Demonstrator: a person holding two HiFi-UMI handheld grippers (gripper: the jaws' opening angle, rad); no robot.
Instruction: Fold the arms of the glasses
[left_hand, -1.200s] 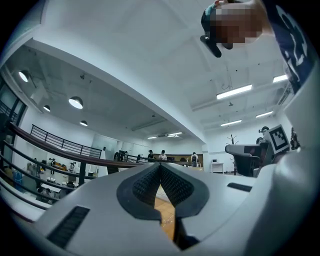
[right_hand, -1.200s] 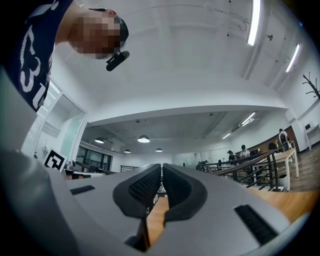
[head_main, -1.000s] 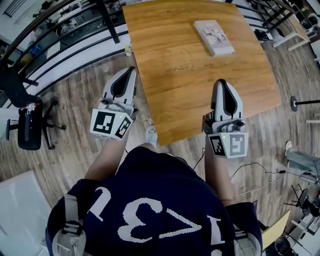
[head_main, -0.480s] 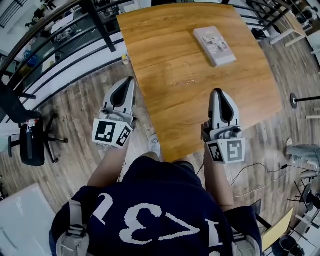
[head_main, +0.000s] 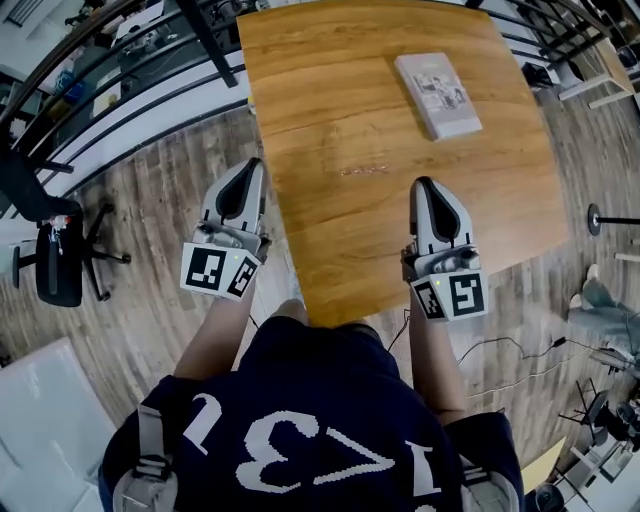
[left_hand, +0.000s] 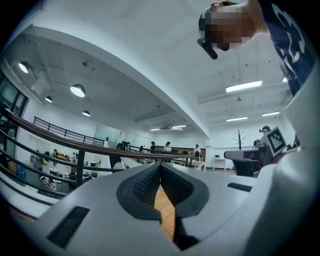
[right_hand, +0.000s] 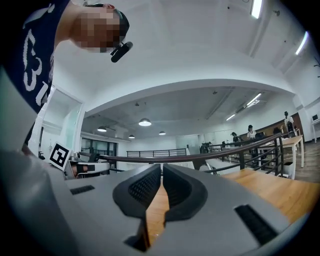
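The glasses (head_main: 363, 171), a thin, pale-framed pair that barely shows against the wood, lie near the middle of the bench, untouched and too faint for me to tell how their arms sit.

Nearest the person, the grey-and-white left hand-held gripper (head_main: 248, 168) hangs over the plank floor (head_main: 150, 250), just beside the left edge of the bench, its ribbed pads pressed together on nothing. The matching right hand-held gripper (head_main: 426, 184) sits over the near part of the square, warm-brown wooden bench (head_main: 330, 90), closed down to a thin slit and also empty. The glasses lie beyond both, nearer the right one but clear of it. Farther back, towards the right, rests a flat, pale rectangular box (head_main: 437, 94).

From where I stand, the trouble would come from going in closed. A shut tip would only shove such a light frame across the smooth wood. The left hand-held gripper could also clip the bench edge on its way in. If only one side holds, the frame may swivel instead of folding, and a hard pinch could bend a thin arm.
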